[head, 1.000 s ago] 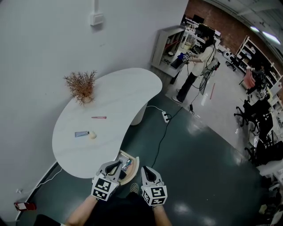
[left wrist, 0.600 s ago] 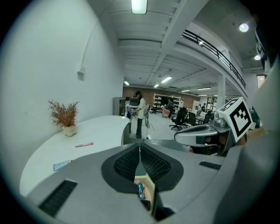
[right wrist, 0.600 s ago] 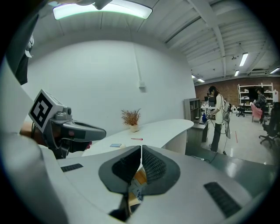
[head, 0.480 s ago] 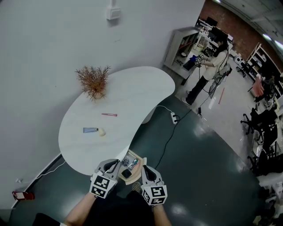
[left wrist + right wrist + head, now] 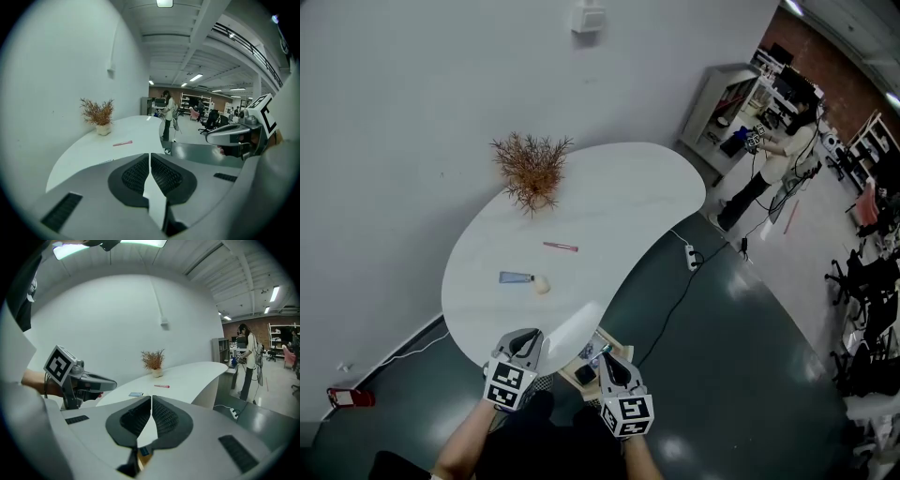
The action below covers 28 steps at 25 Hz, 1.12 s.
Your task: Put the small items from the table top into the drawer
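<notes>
Though closed, left gripper [image 5: 527, 337] beside table [image 5: 609, 192].

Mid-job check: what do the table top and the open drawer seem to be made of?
The table top looks like smooth white laminate or painted board: even colour, no grain, a soft sheen. The drawer seems light wood or plywood, going by its pale tan rim; too small to show grain.

Open-plan lab, office chairs [image 5: 868, 274], shelving [image 5: 724, 105]
</notes>
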Each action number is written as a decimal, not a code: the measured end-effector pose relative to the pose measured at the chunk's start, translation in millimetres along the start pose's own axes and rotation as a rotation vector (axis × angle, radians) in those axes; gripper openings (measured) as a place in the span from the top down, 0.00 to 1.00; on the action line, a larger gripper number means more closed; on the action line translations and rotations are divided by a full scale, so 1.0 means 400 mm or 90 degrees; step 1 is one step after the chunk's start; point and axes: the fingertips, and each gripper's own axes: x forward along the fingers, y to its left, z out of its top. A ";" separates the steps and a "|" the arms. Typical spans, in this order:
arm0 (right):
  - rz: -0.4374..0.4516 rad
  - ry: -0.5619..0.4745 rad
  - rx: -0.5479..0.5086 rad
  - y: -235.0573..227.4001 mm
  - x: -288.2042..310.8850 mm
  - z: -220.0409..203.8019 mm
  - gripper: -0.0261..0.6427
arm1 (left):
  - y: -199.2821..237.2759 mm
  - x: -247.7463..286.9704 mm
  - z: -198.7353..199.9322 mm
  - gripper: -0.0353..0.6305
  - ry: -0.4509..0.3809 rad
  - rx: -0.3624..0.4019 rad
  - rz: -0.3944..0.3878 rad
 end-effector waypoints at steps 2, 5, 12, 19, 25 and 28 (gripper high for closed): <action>0.002 0.007 0.002 0.011 0.033 -0.002 0.92 | 0.047 0.021 -0.010 0.91 0.007 -0.005 0.007; 0.000 0.018 0.004 0.014 0.077 -0.003 0.92 | 0.099 0.060 -0.012 0.91 0.011 -0.010 0.014; -0.009 0.034 0.018 0.002 0.165 -0.001 0.92 | 0.170 0.184 -0.050 0.91 0.049 -0.038 0.008; -0.016 0.070 0.035 -0.032 0.208 -0.042 0.92 | 0.214 0.299 -0.093 0.78 0.088 -0.114 0.001; -0.033 0.085 0.049 -0.068 0.221 -0.069 0.92 | 0.251 0.379 -0.124 0.64 0.115 -0.149 0.018; -0.042 0.093 0.056 -0.089 0.216 -0.085 0.92 | 0.265 0.411 -0.133 0.63 0.125 -0.154 0.032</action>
